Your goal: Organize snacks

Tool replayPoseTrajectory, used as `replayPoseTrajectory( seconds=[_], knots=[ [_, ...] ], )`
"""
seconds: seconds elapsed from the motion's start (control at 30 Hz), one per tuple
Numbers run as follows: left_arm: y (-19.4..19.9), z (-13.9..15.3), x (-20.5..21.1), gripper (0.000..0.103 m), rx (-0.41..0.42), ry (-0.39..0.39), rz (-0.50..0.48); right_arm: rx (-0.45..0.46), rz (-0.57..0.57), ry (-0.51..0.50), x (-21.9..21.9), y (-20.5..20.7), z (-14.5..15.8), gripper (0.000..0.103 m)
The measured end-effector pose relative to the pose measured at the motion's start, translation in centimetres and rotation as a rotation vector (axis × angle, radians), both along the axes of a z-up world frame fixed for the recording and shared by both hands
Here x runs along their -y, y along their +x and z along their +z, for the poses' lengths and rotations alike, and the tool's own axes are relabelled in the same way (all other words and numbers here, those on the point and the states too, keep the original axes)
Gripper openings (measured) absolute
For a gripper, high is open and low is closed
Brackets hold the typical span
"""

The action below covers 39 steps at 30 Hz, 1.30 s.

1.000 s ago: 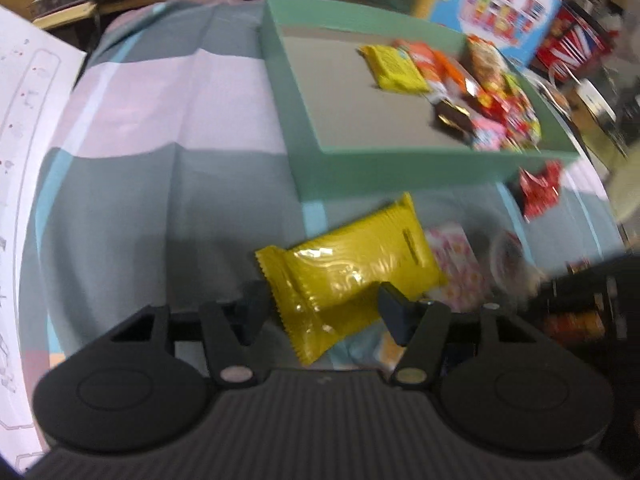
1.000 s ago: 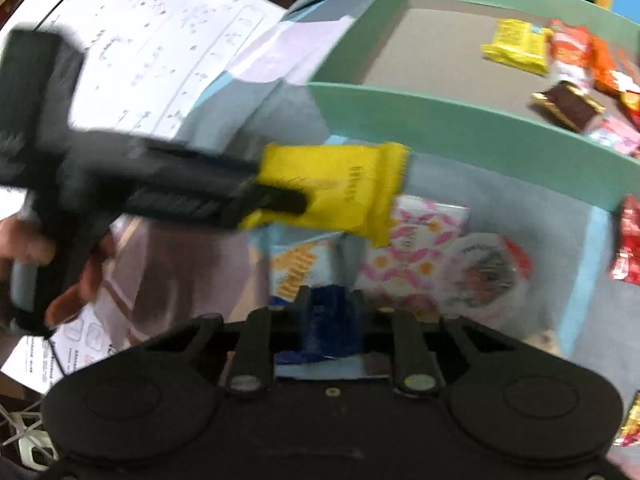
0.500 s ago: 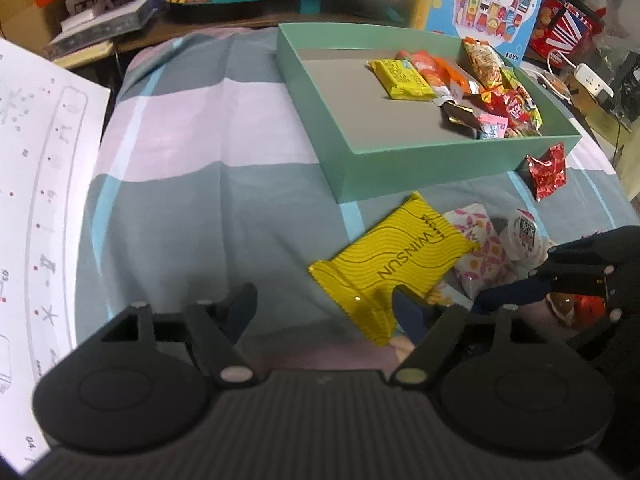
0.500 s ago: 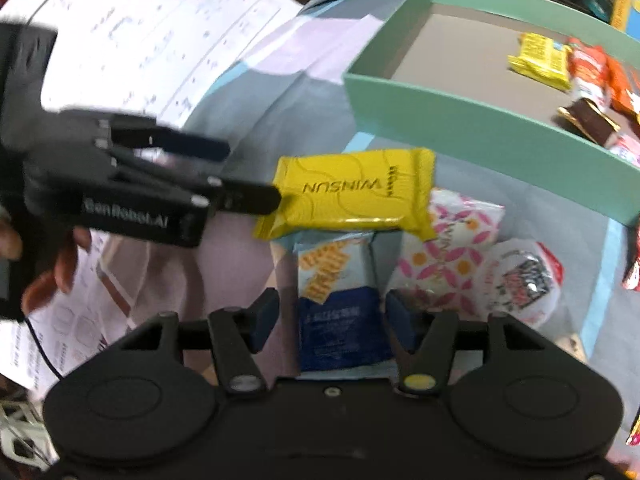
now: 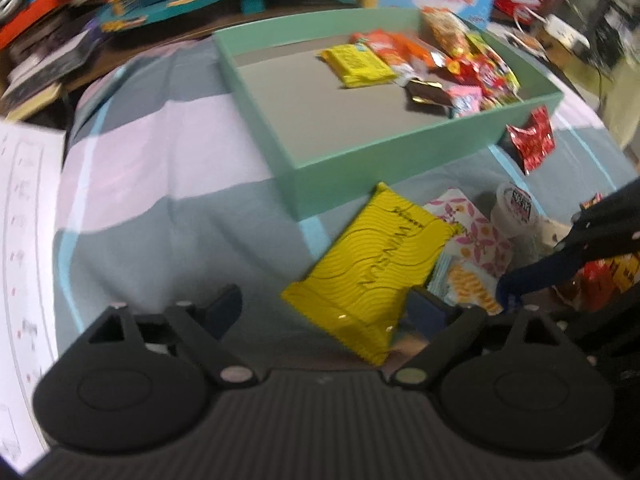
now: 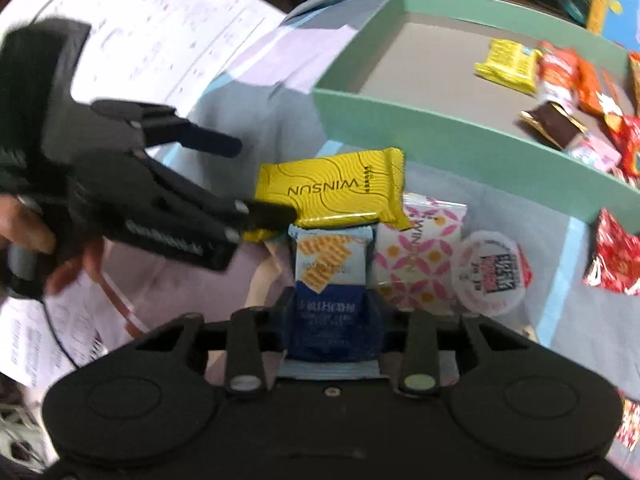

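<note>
Snacks: left wrist view has the yellow Winsun pack lying flat on the striped cloth, near side of the teal box; left hand-held gripper has just been opening, jaws wide apart, nothing held. Right wrist view: right hand-held gripper has just been closing and clamps the near end of the blue wafer pack, far end tucked under the yellow pack. Risk: lifting could drag that pack along, or the end-grip could slip.

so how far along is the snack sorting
Done: several snacks already lie in the green box. In hand: the right hand-held gripper has just closed on the blue wafer pack. Left: the yellow pack, pink pack, cup, red packet.
</note>
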<state>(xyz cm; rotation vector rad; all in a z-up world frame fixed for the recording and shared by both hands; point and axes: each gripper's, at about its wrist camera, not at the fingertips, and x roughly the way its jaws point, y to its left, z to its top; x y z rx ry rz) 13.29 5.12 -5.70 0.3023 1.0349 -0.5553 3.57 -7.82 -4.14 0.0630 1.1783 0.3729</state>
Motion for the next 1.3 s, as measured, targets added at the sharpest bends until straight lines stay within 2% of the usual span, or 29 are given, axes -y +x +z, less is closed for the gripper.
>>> replayPoseTrajectory(
  seconds=[0.1, 0.2, 0.33, 0.37, 0.4, 0.43, 0.47, 0.53, 0.63, 0.7, 0.8, 0.9, 1.0, 1.1, 1.23, 1.3],
  knots=[
    [0.4, 0.1, 1.4, 0.091, 0.004, 0.028, -0.046, -0.019, -0.015, 0.042, 1.3, 0.1, 0.6, 0.036],
    [0.6, 0.4, 2.3, 0.091, 0.004, 0.016, -0.089, -0.017, -0.023, 0.040, 2.6, -0.4, 1.5, 0.036],
    [0.7, -1.1, 4.2, 0.089, -0.006, 0.083, -0.158, -0.010, -0.078, 0.057, 4.1, -0.2, 2.0, 0.036],
    [0.7, -1.8, 4.6, 0.082, -0.011, 0.109, -0.177, -0.003, -0.087, 0.064, 4.5, -0.1, 2.2, 0.036],
    [0.7, -2.1, 4.8, 0.079, -0.012, 0.105, -0.187, 0.005, -0.092, 0.066, 4.7, -0.2, 2.6, 0.036],
    [0.6, -1.9, 4.7, 0.064, -0.015, 0.081, -0.194, 0.011, -0.097, 0.069, 5.1, 0.0, 2.7, 0.036],
    [0.6, -1.6, 4.7, 0.055, -0.016, 0.063, -0.198, 0.014, -0.102, 0.073, 5.3, 0.4, 2.6, 0.036],
    [0.2, -1.3, 4.4, 0.052, -0.037, 0.032, -0.183, 0.021, -0.114, 0.080, 5.9, 0.6, 3.0, 0.036],
    [-1.4, -1.4, 3.3, 0.052, -0.044, 0.009, -0.151, 0.028, -0.128, 0.091, 6.5, 1.3, 3.1, 0.036],
    [-1.9, -1.0, 2.3, 0.052, -0.078, -0.029, -0.105, 0.036, -0.132, 0.103, 6.7, 1.6, 3.4, 0.036],
    [-2.5, 0.8, 0.7, 0.052, -0.076, -0.098, -0.027, 0.049, -0.136, 0.115, 7.2, 2.1, 4.0, 0.036],
    [-2.0, 3.6, -0.3, 0.052, -0.028, -0.161, 0.022, 0.068, -0.150, 0.137, 7.8, 3.1, 4.8, 0.036],
    [0.1, 6.0, -0.1, 0.052, 0.038, -0.183, 0.086, 0.104, -0.166, 0.136, 8.4, 4.8, 5.7, 0.036],
    [3.3, 6.9, 1.0, 0.052, 0.074, -0.175, 0.163, 0.133, -0.209, 0.154, 9.3, 7.4, 6.5, 0.036],
    [9.0, 5.7, 3.7, 0.052, 0.048, -0.127, 0.271, 0.144, -0.292, 0.169, 10.2, 12.5, 6.2, 0.036],
    [11.1, 4.9, 5.0, 0.052, 0.044, -0.105, 0.285, 0.136, -0.343, 0.183, 10.5, 15.1, 5.4, 0.036]
  ],
)
